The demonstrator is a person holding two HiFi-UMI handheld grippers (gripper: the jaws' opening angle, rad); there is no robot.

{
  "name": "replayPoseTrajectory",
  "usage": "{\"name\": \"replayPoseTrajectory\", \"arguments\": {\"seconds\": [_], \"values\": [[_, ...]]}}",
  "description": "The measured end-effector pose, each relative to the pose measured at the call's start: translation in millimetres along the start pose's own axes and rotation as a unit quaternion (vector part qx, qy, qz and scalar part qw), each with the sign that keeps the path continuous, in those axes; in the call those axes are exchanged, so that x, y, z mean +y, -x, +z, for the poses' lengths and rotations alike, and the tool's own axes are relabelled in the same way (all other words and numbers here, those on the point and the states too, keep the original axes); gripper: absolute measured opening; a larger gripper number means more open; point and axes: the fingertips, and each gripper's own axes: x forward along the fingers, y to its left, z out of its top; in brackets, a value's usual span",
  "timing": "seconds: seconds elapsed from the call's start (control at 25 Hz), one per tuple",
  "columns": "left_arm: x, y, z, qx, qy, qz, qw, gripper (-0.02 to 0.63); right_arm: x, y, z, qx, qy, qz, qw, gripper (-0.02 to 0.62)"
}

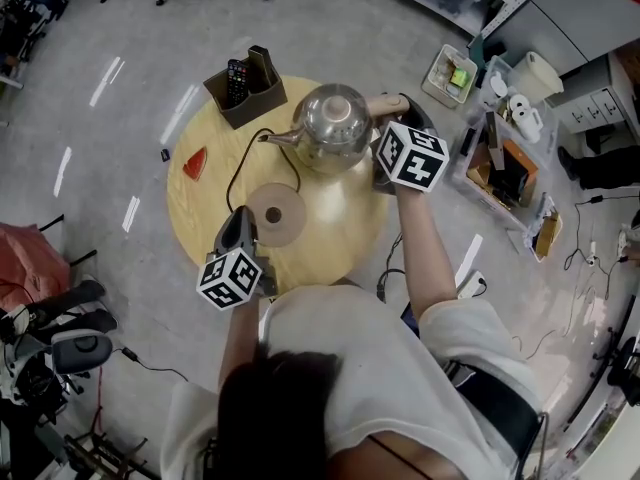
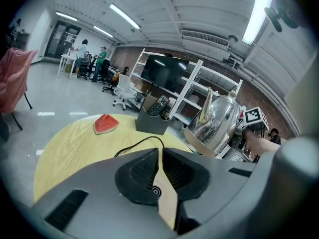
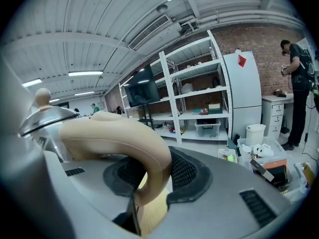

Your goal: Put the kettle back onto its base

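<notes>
Nearest the head camera, we found the left gripper (image 1: 238, 224) low over the near edge of the round wooden table (image 1: 340, 230), its marker cube toward the person. In the left gripper view its jaws (image 2: 160, 153) met at the tips with nothing between them; through the wedge-shaped gap behind the tips we saw the tan base (image 2: 168, 203) with its ringed centre contact. From above, the base (image 1: 275, 213) lay flat on the table just beyond this gripper, and its black cord (image 1: 238, 168) looped away across the wood.

Beyond the base, the right gripper (image 1: 386, 128) pinched the kettle's beige handle (image 1: 385, 105). In the right gripper view the ribbed pads (image 3: 185, 171) pressed on the curved handle (image 3: 114, 133) from both sides, with the domed steel lid (image 3: 47, 114) to the left. The steel kettle (image 1: 333, 123) stood apart from the base, over the far half of the table. Seen from the left gripper view, the kettle (image 2: 219, 118) was off the tabletop and tilted, its tan underside showing.

Farther out, a red watermelon slice (image 1: 196, 163) lay near the left rim, and a dark holder (image 1: 246, 96) with remote controls (image 1: 236, 76) stood at the far edge. White shelving (image 3: 199, 83) lined the brick wall behind.
</notes>
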Motion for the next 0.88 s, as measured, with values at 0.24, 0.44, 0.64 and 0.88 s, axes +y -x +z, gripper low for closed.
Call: {"name": "replayPoseTrajectory", "arguments": {"seconds": [0.24,0.44,0.64,0.88], "values": [[-11,10,4,-0.011,-0.006,-0.019,0.9997,0.046,6,12,-2,-0.001,0.006,0.0,1.0,0.133],[-13,18,3,-0.017,0.001,-0.026,0.9995,0.044,10,23,-9,0.001,0.001,-0.001,1.0,0.133],[-24,28,11,-0.029,-0.008,-0.048,0.9984,0.044,12,33,-12,0.002,0.004,-0.004,1.0,0.135],[-21,36,13,-0.032,-0.015,-0.042,0.9985,0.044,14,43,-17,0.003,-0.002,-0.005,1.0,0.135]]}}
